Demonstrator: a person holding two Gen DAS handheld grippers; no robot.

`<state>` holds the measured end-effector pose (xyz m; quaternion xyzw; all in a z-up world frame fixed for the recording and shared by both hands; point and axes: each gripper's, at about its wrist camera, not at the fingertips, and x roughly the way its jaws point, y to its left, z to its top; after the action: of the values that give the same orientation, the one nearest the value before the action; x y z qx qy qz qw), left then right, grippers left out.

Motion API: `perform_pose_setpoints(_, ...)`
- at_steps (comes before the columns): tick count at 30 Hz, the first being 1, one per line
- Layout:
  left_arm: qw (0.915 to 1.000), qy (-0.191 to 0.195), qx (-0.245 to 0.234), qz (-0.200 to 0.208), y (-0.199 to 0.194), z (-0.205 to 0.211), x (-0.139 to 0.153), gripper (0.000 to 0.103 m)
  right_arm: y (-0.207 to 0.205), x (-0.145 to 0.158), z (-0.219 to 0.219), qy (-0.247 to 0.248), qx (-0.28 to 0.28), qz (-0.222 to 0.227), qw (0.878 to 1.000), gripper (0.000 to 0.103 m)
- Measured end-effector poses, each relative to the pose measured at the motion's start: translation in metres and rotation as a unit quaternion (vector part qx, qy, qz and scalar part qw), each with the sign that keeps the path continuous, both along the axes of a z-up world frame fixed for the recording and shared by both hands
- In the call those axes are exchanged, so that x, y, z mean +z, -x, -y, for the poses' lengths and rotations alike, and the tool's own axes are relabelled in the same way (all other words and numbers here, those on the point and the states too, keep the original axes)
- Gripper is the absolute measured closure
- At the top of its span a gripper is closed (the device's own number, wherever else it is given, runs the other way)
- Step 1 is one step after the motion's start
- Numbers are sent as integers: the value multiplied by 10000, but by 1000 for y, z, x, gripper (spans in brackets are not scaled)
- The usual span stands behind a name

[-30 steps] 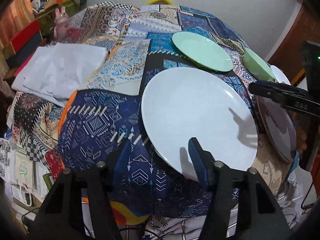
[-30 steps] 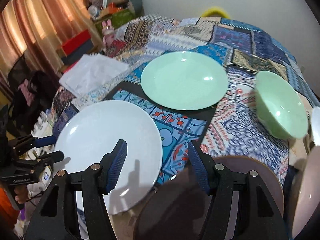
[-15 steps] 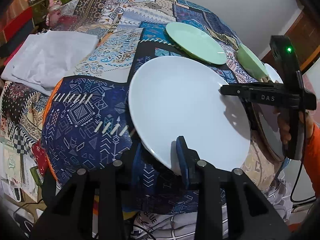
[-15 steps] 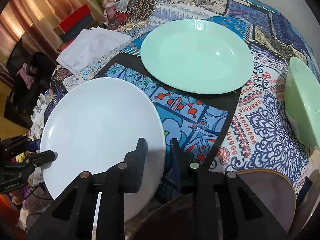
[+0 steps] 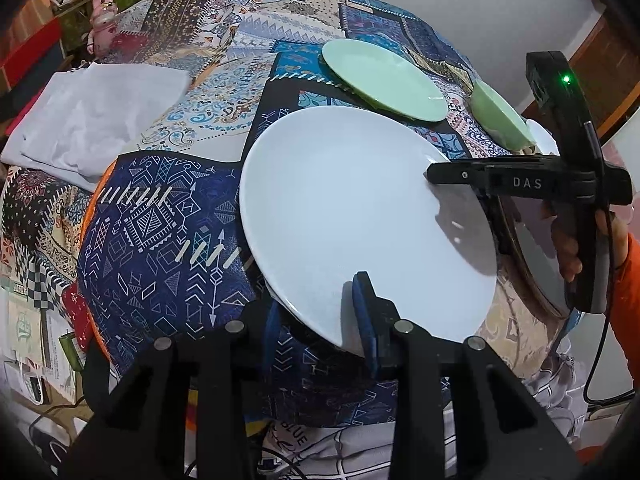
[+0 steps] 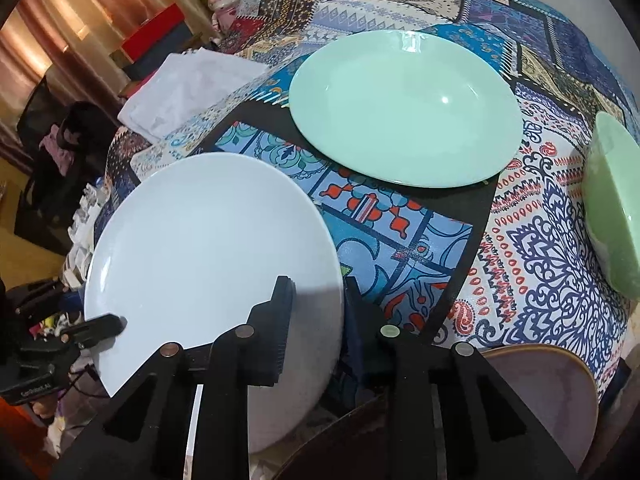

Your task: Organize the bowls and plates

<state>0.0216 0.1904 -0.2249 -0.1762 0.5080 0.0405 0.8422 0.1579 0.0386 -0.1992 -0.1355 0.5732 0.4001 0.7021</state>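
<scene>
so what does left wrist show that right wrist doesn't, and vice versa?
Left wrist only: the right gripper from the side, with the hand and orange sleeve that carry it, and its fingers closed on the white plate's far rim.

Right wrist only: orange curtains, a dark chair, and the left gripper seen from outside, clamped on the plate's opposite rim.

Both: white plate gripped from two sides, green plate, green bowl, brown plate, white cloth, patchwork tablecloth.

white plate (image 5: 352, 208), mint green plate (image 6: 404, 108), green bowl (image 6: 614, 208), blue patchwork-patterned tablecloth (image 5: 160, 248)
</scene>
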Motion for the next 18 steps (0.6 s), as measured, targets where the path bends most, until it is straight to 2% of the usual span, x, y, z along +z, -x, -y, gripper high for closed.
perform_pose_setpoints(7,9998,33,183,18,1,-1,1,69,3,4,7,-107,-105,57,9999,81)
perform_pose_setpoints(12,9990,237,378,44,1,-9,1,69,2,8,16,-277,-239,-24,9993,81)
perform_pose_setpoints(18,9988,213,440,89,-1,-10,6,69,3,20,21,-462,-302,63,9985,81)
